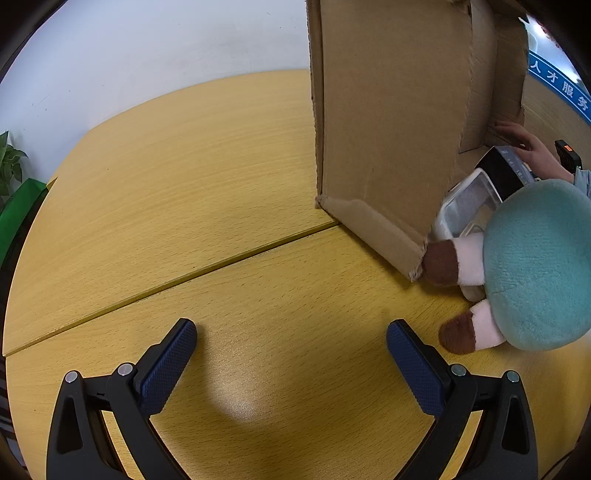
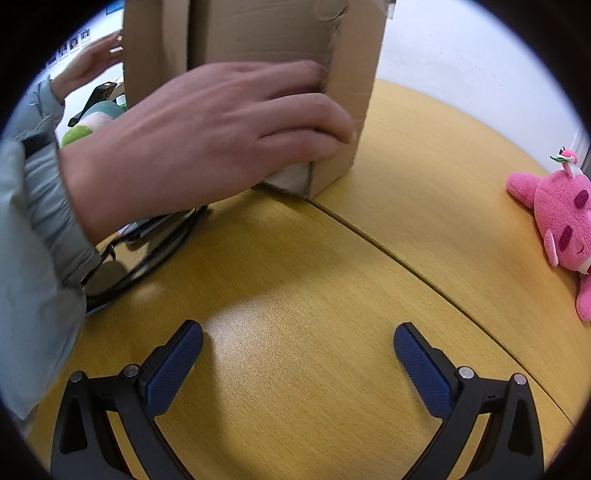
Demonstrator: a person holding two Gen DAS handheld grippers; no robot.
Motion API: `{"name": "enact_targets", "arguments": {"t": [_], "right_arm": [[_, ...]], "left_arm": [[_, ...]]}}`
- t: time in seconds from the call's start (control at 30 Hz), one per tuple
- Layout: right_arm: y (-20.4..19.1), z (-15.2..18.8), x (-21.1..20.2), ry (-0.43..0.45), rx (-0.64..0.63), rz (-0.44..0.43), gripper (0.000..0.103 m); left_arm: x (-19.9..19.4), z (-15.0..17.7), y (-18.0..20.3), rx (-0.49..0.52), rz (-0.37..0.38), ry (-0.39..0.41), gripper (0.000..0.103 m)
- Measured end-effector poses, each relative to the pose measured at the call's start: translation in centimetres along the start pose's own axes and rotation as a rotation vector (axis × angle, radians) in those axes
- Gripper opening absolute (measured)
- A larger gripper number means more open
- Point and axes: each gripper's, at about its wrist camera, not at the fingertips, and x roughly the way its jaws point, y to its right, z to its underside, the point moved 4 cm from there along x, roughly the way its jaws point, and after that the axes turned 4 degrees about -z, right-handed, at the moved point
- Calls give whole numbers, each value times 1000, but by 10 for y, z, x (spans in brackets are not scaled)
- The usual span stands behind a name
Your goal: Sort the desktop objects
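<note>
A tall cardboard box (image 1: 391, 118) stands on the wooden table, also seen in the right wrist view as the cardboard box (image 2: 258, 33). A teal plush doll (image 1: 532, 266) with brown feet lies at its right corner, against a clear plastic container (image 1: 469, 206). A pink plush toy (image 2: 557, 218) lies at the far right. A person's hand (image 2: 221, 136) presses on the box's side; another hand (image 1: 528, 144) touches its far side. My left gripper (image 1: 291, 334) is open over bare table. My right gripper (image 2: 298, 338) is open too, holding nothing.
Black-framed glasses (image 2: 155, 251) and papers lie under the person's sleeve (image 2: 33, 229). A black device (image 1: 567, 155) sits beyond the far hand. A green plant (image 1: 11, 162) stands at the table's left edge. A seam (image 1: 177, 273) runs across the tabletop.
</note>
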Motion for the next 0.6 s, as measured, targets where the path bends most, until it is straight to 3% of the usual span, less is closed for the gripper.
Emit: {"name": "enact_targets", "arguments": {"t": [0.6], "right_arm": [[1,0,-1,0,0,0,103]], "left_arm": [[-1,1,1,-1,-1,0,103]]}}
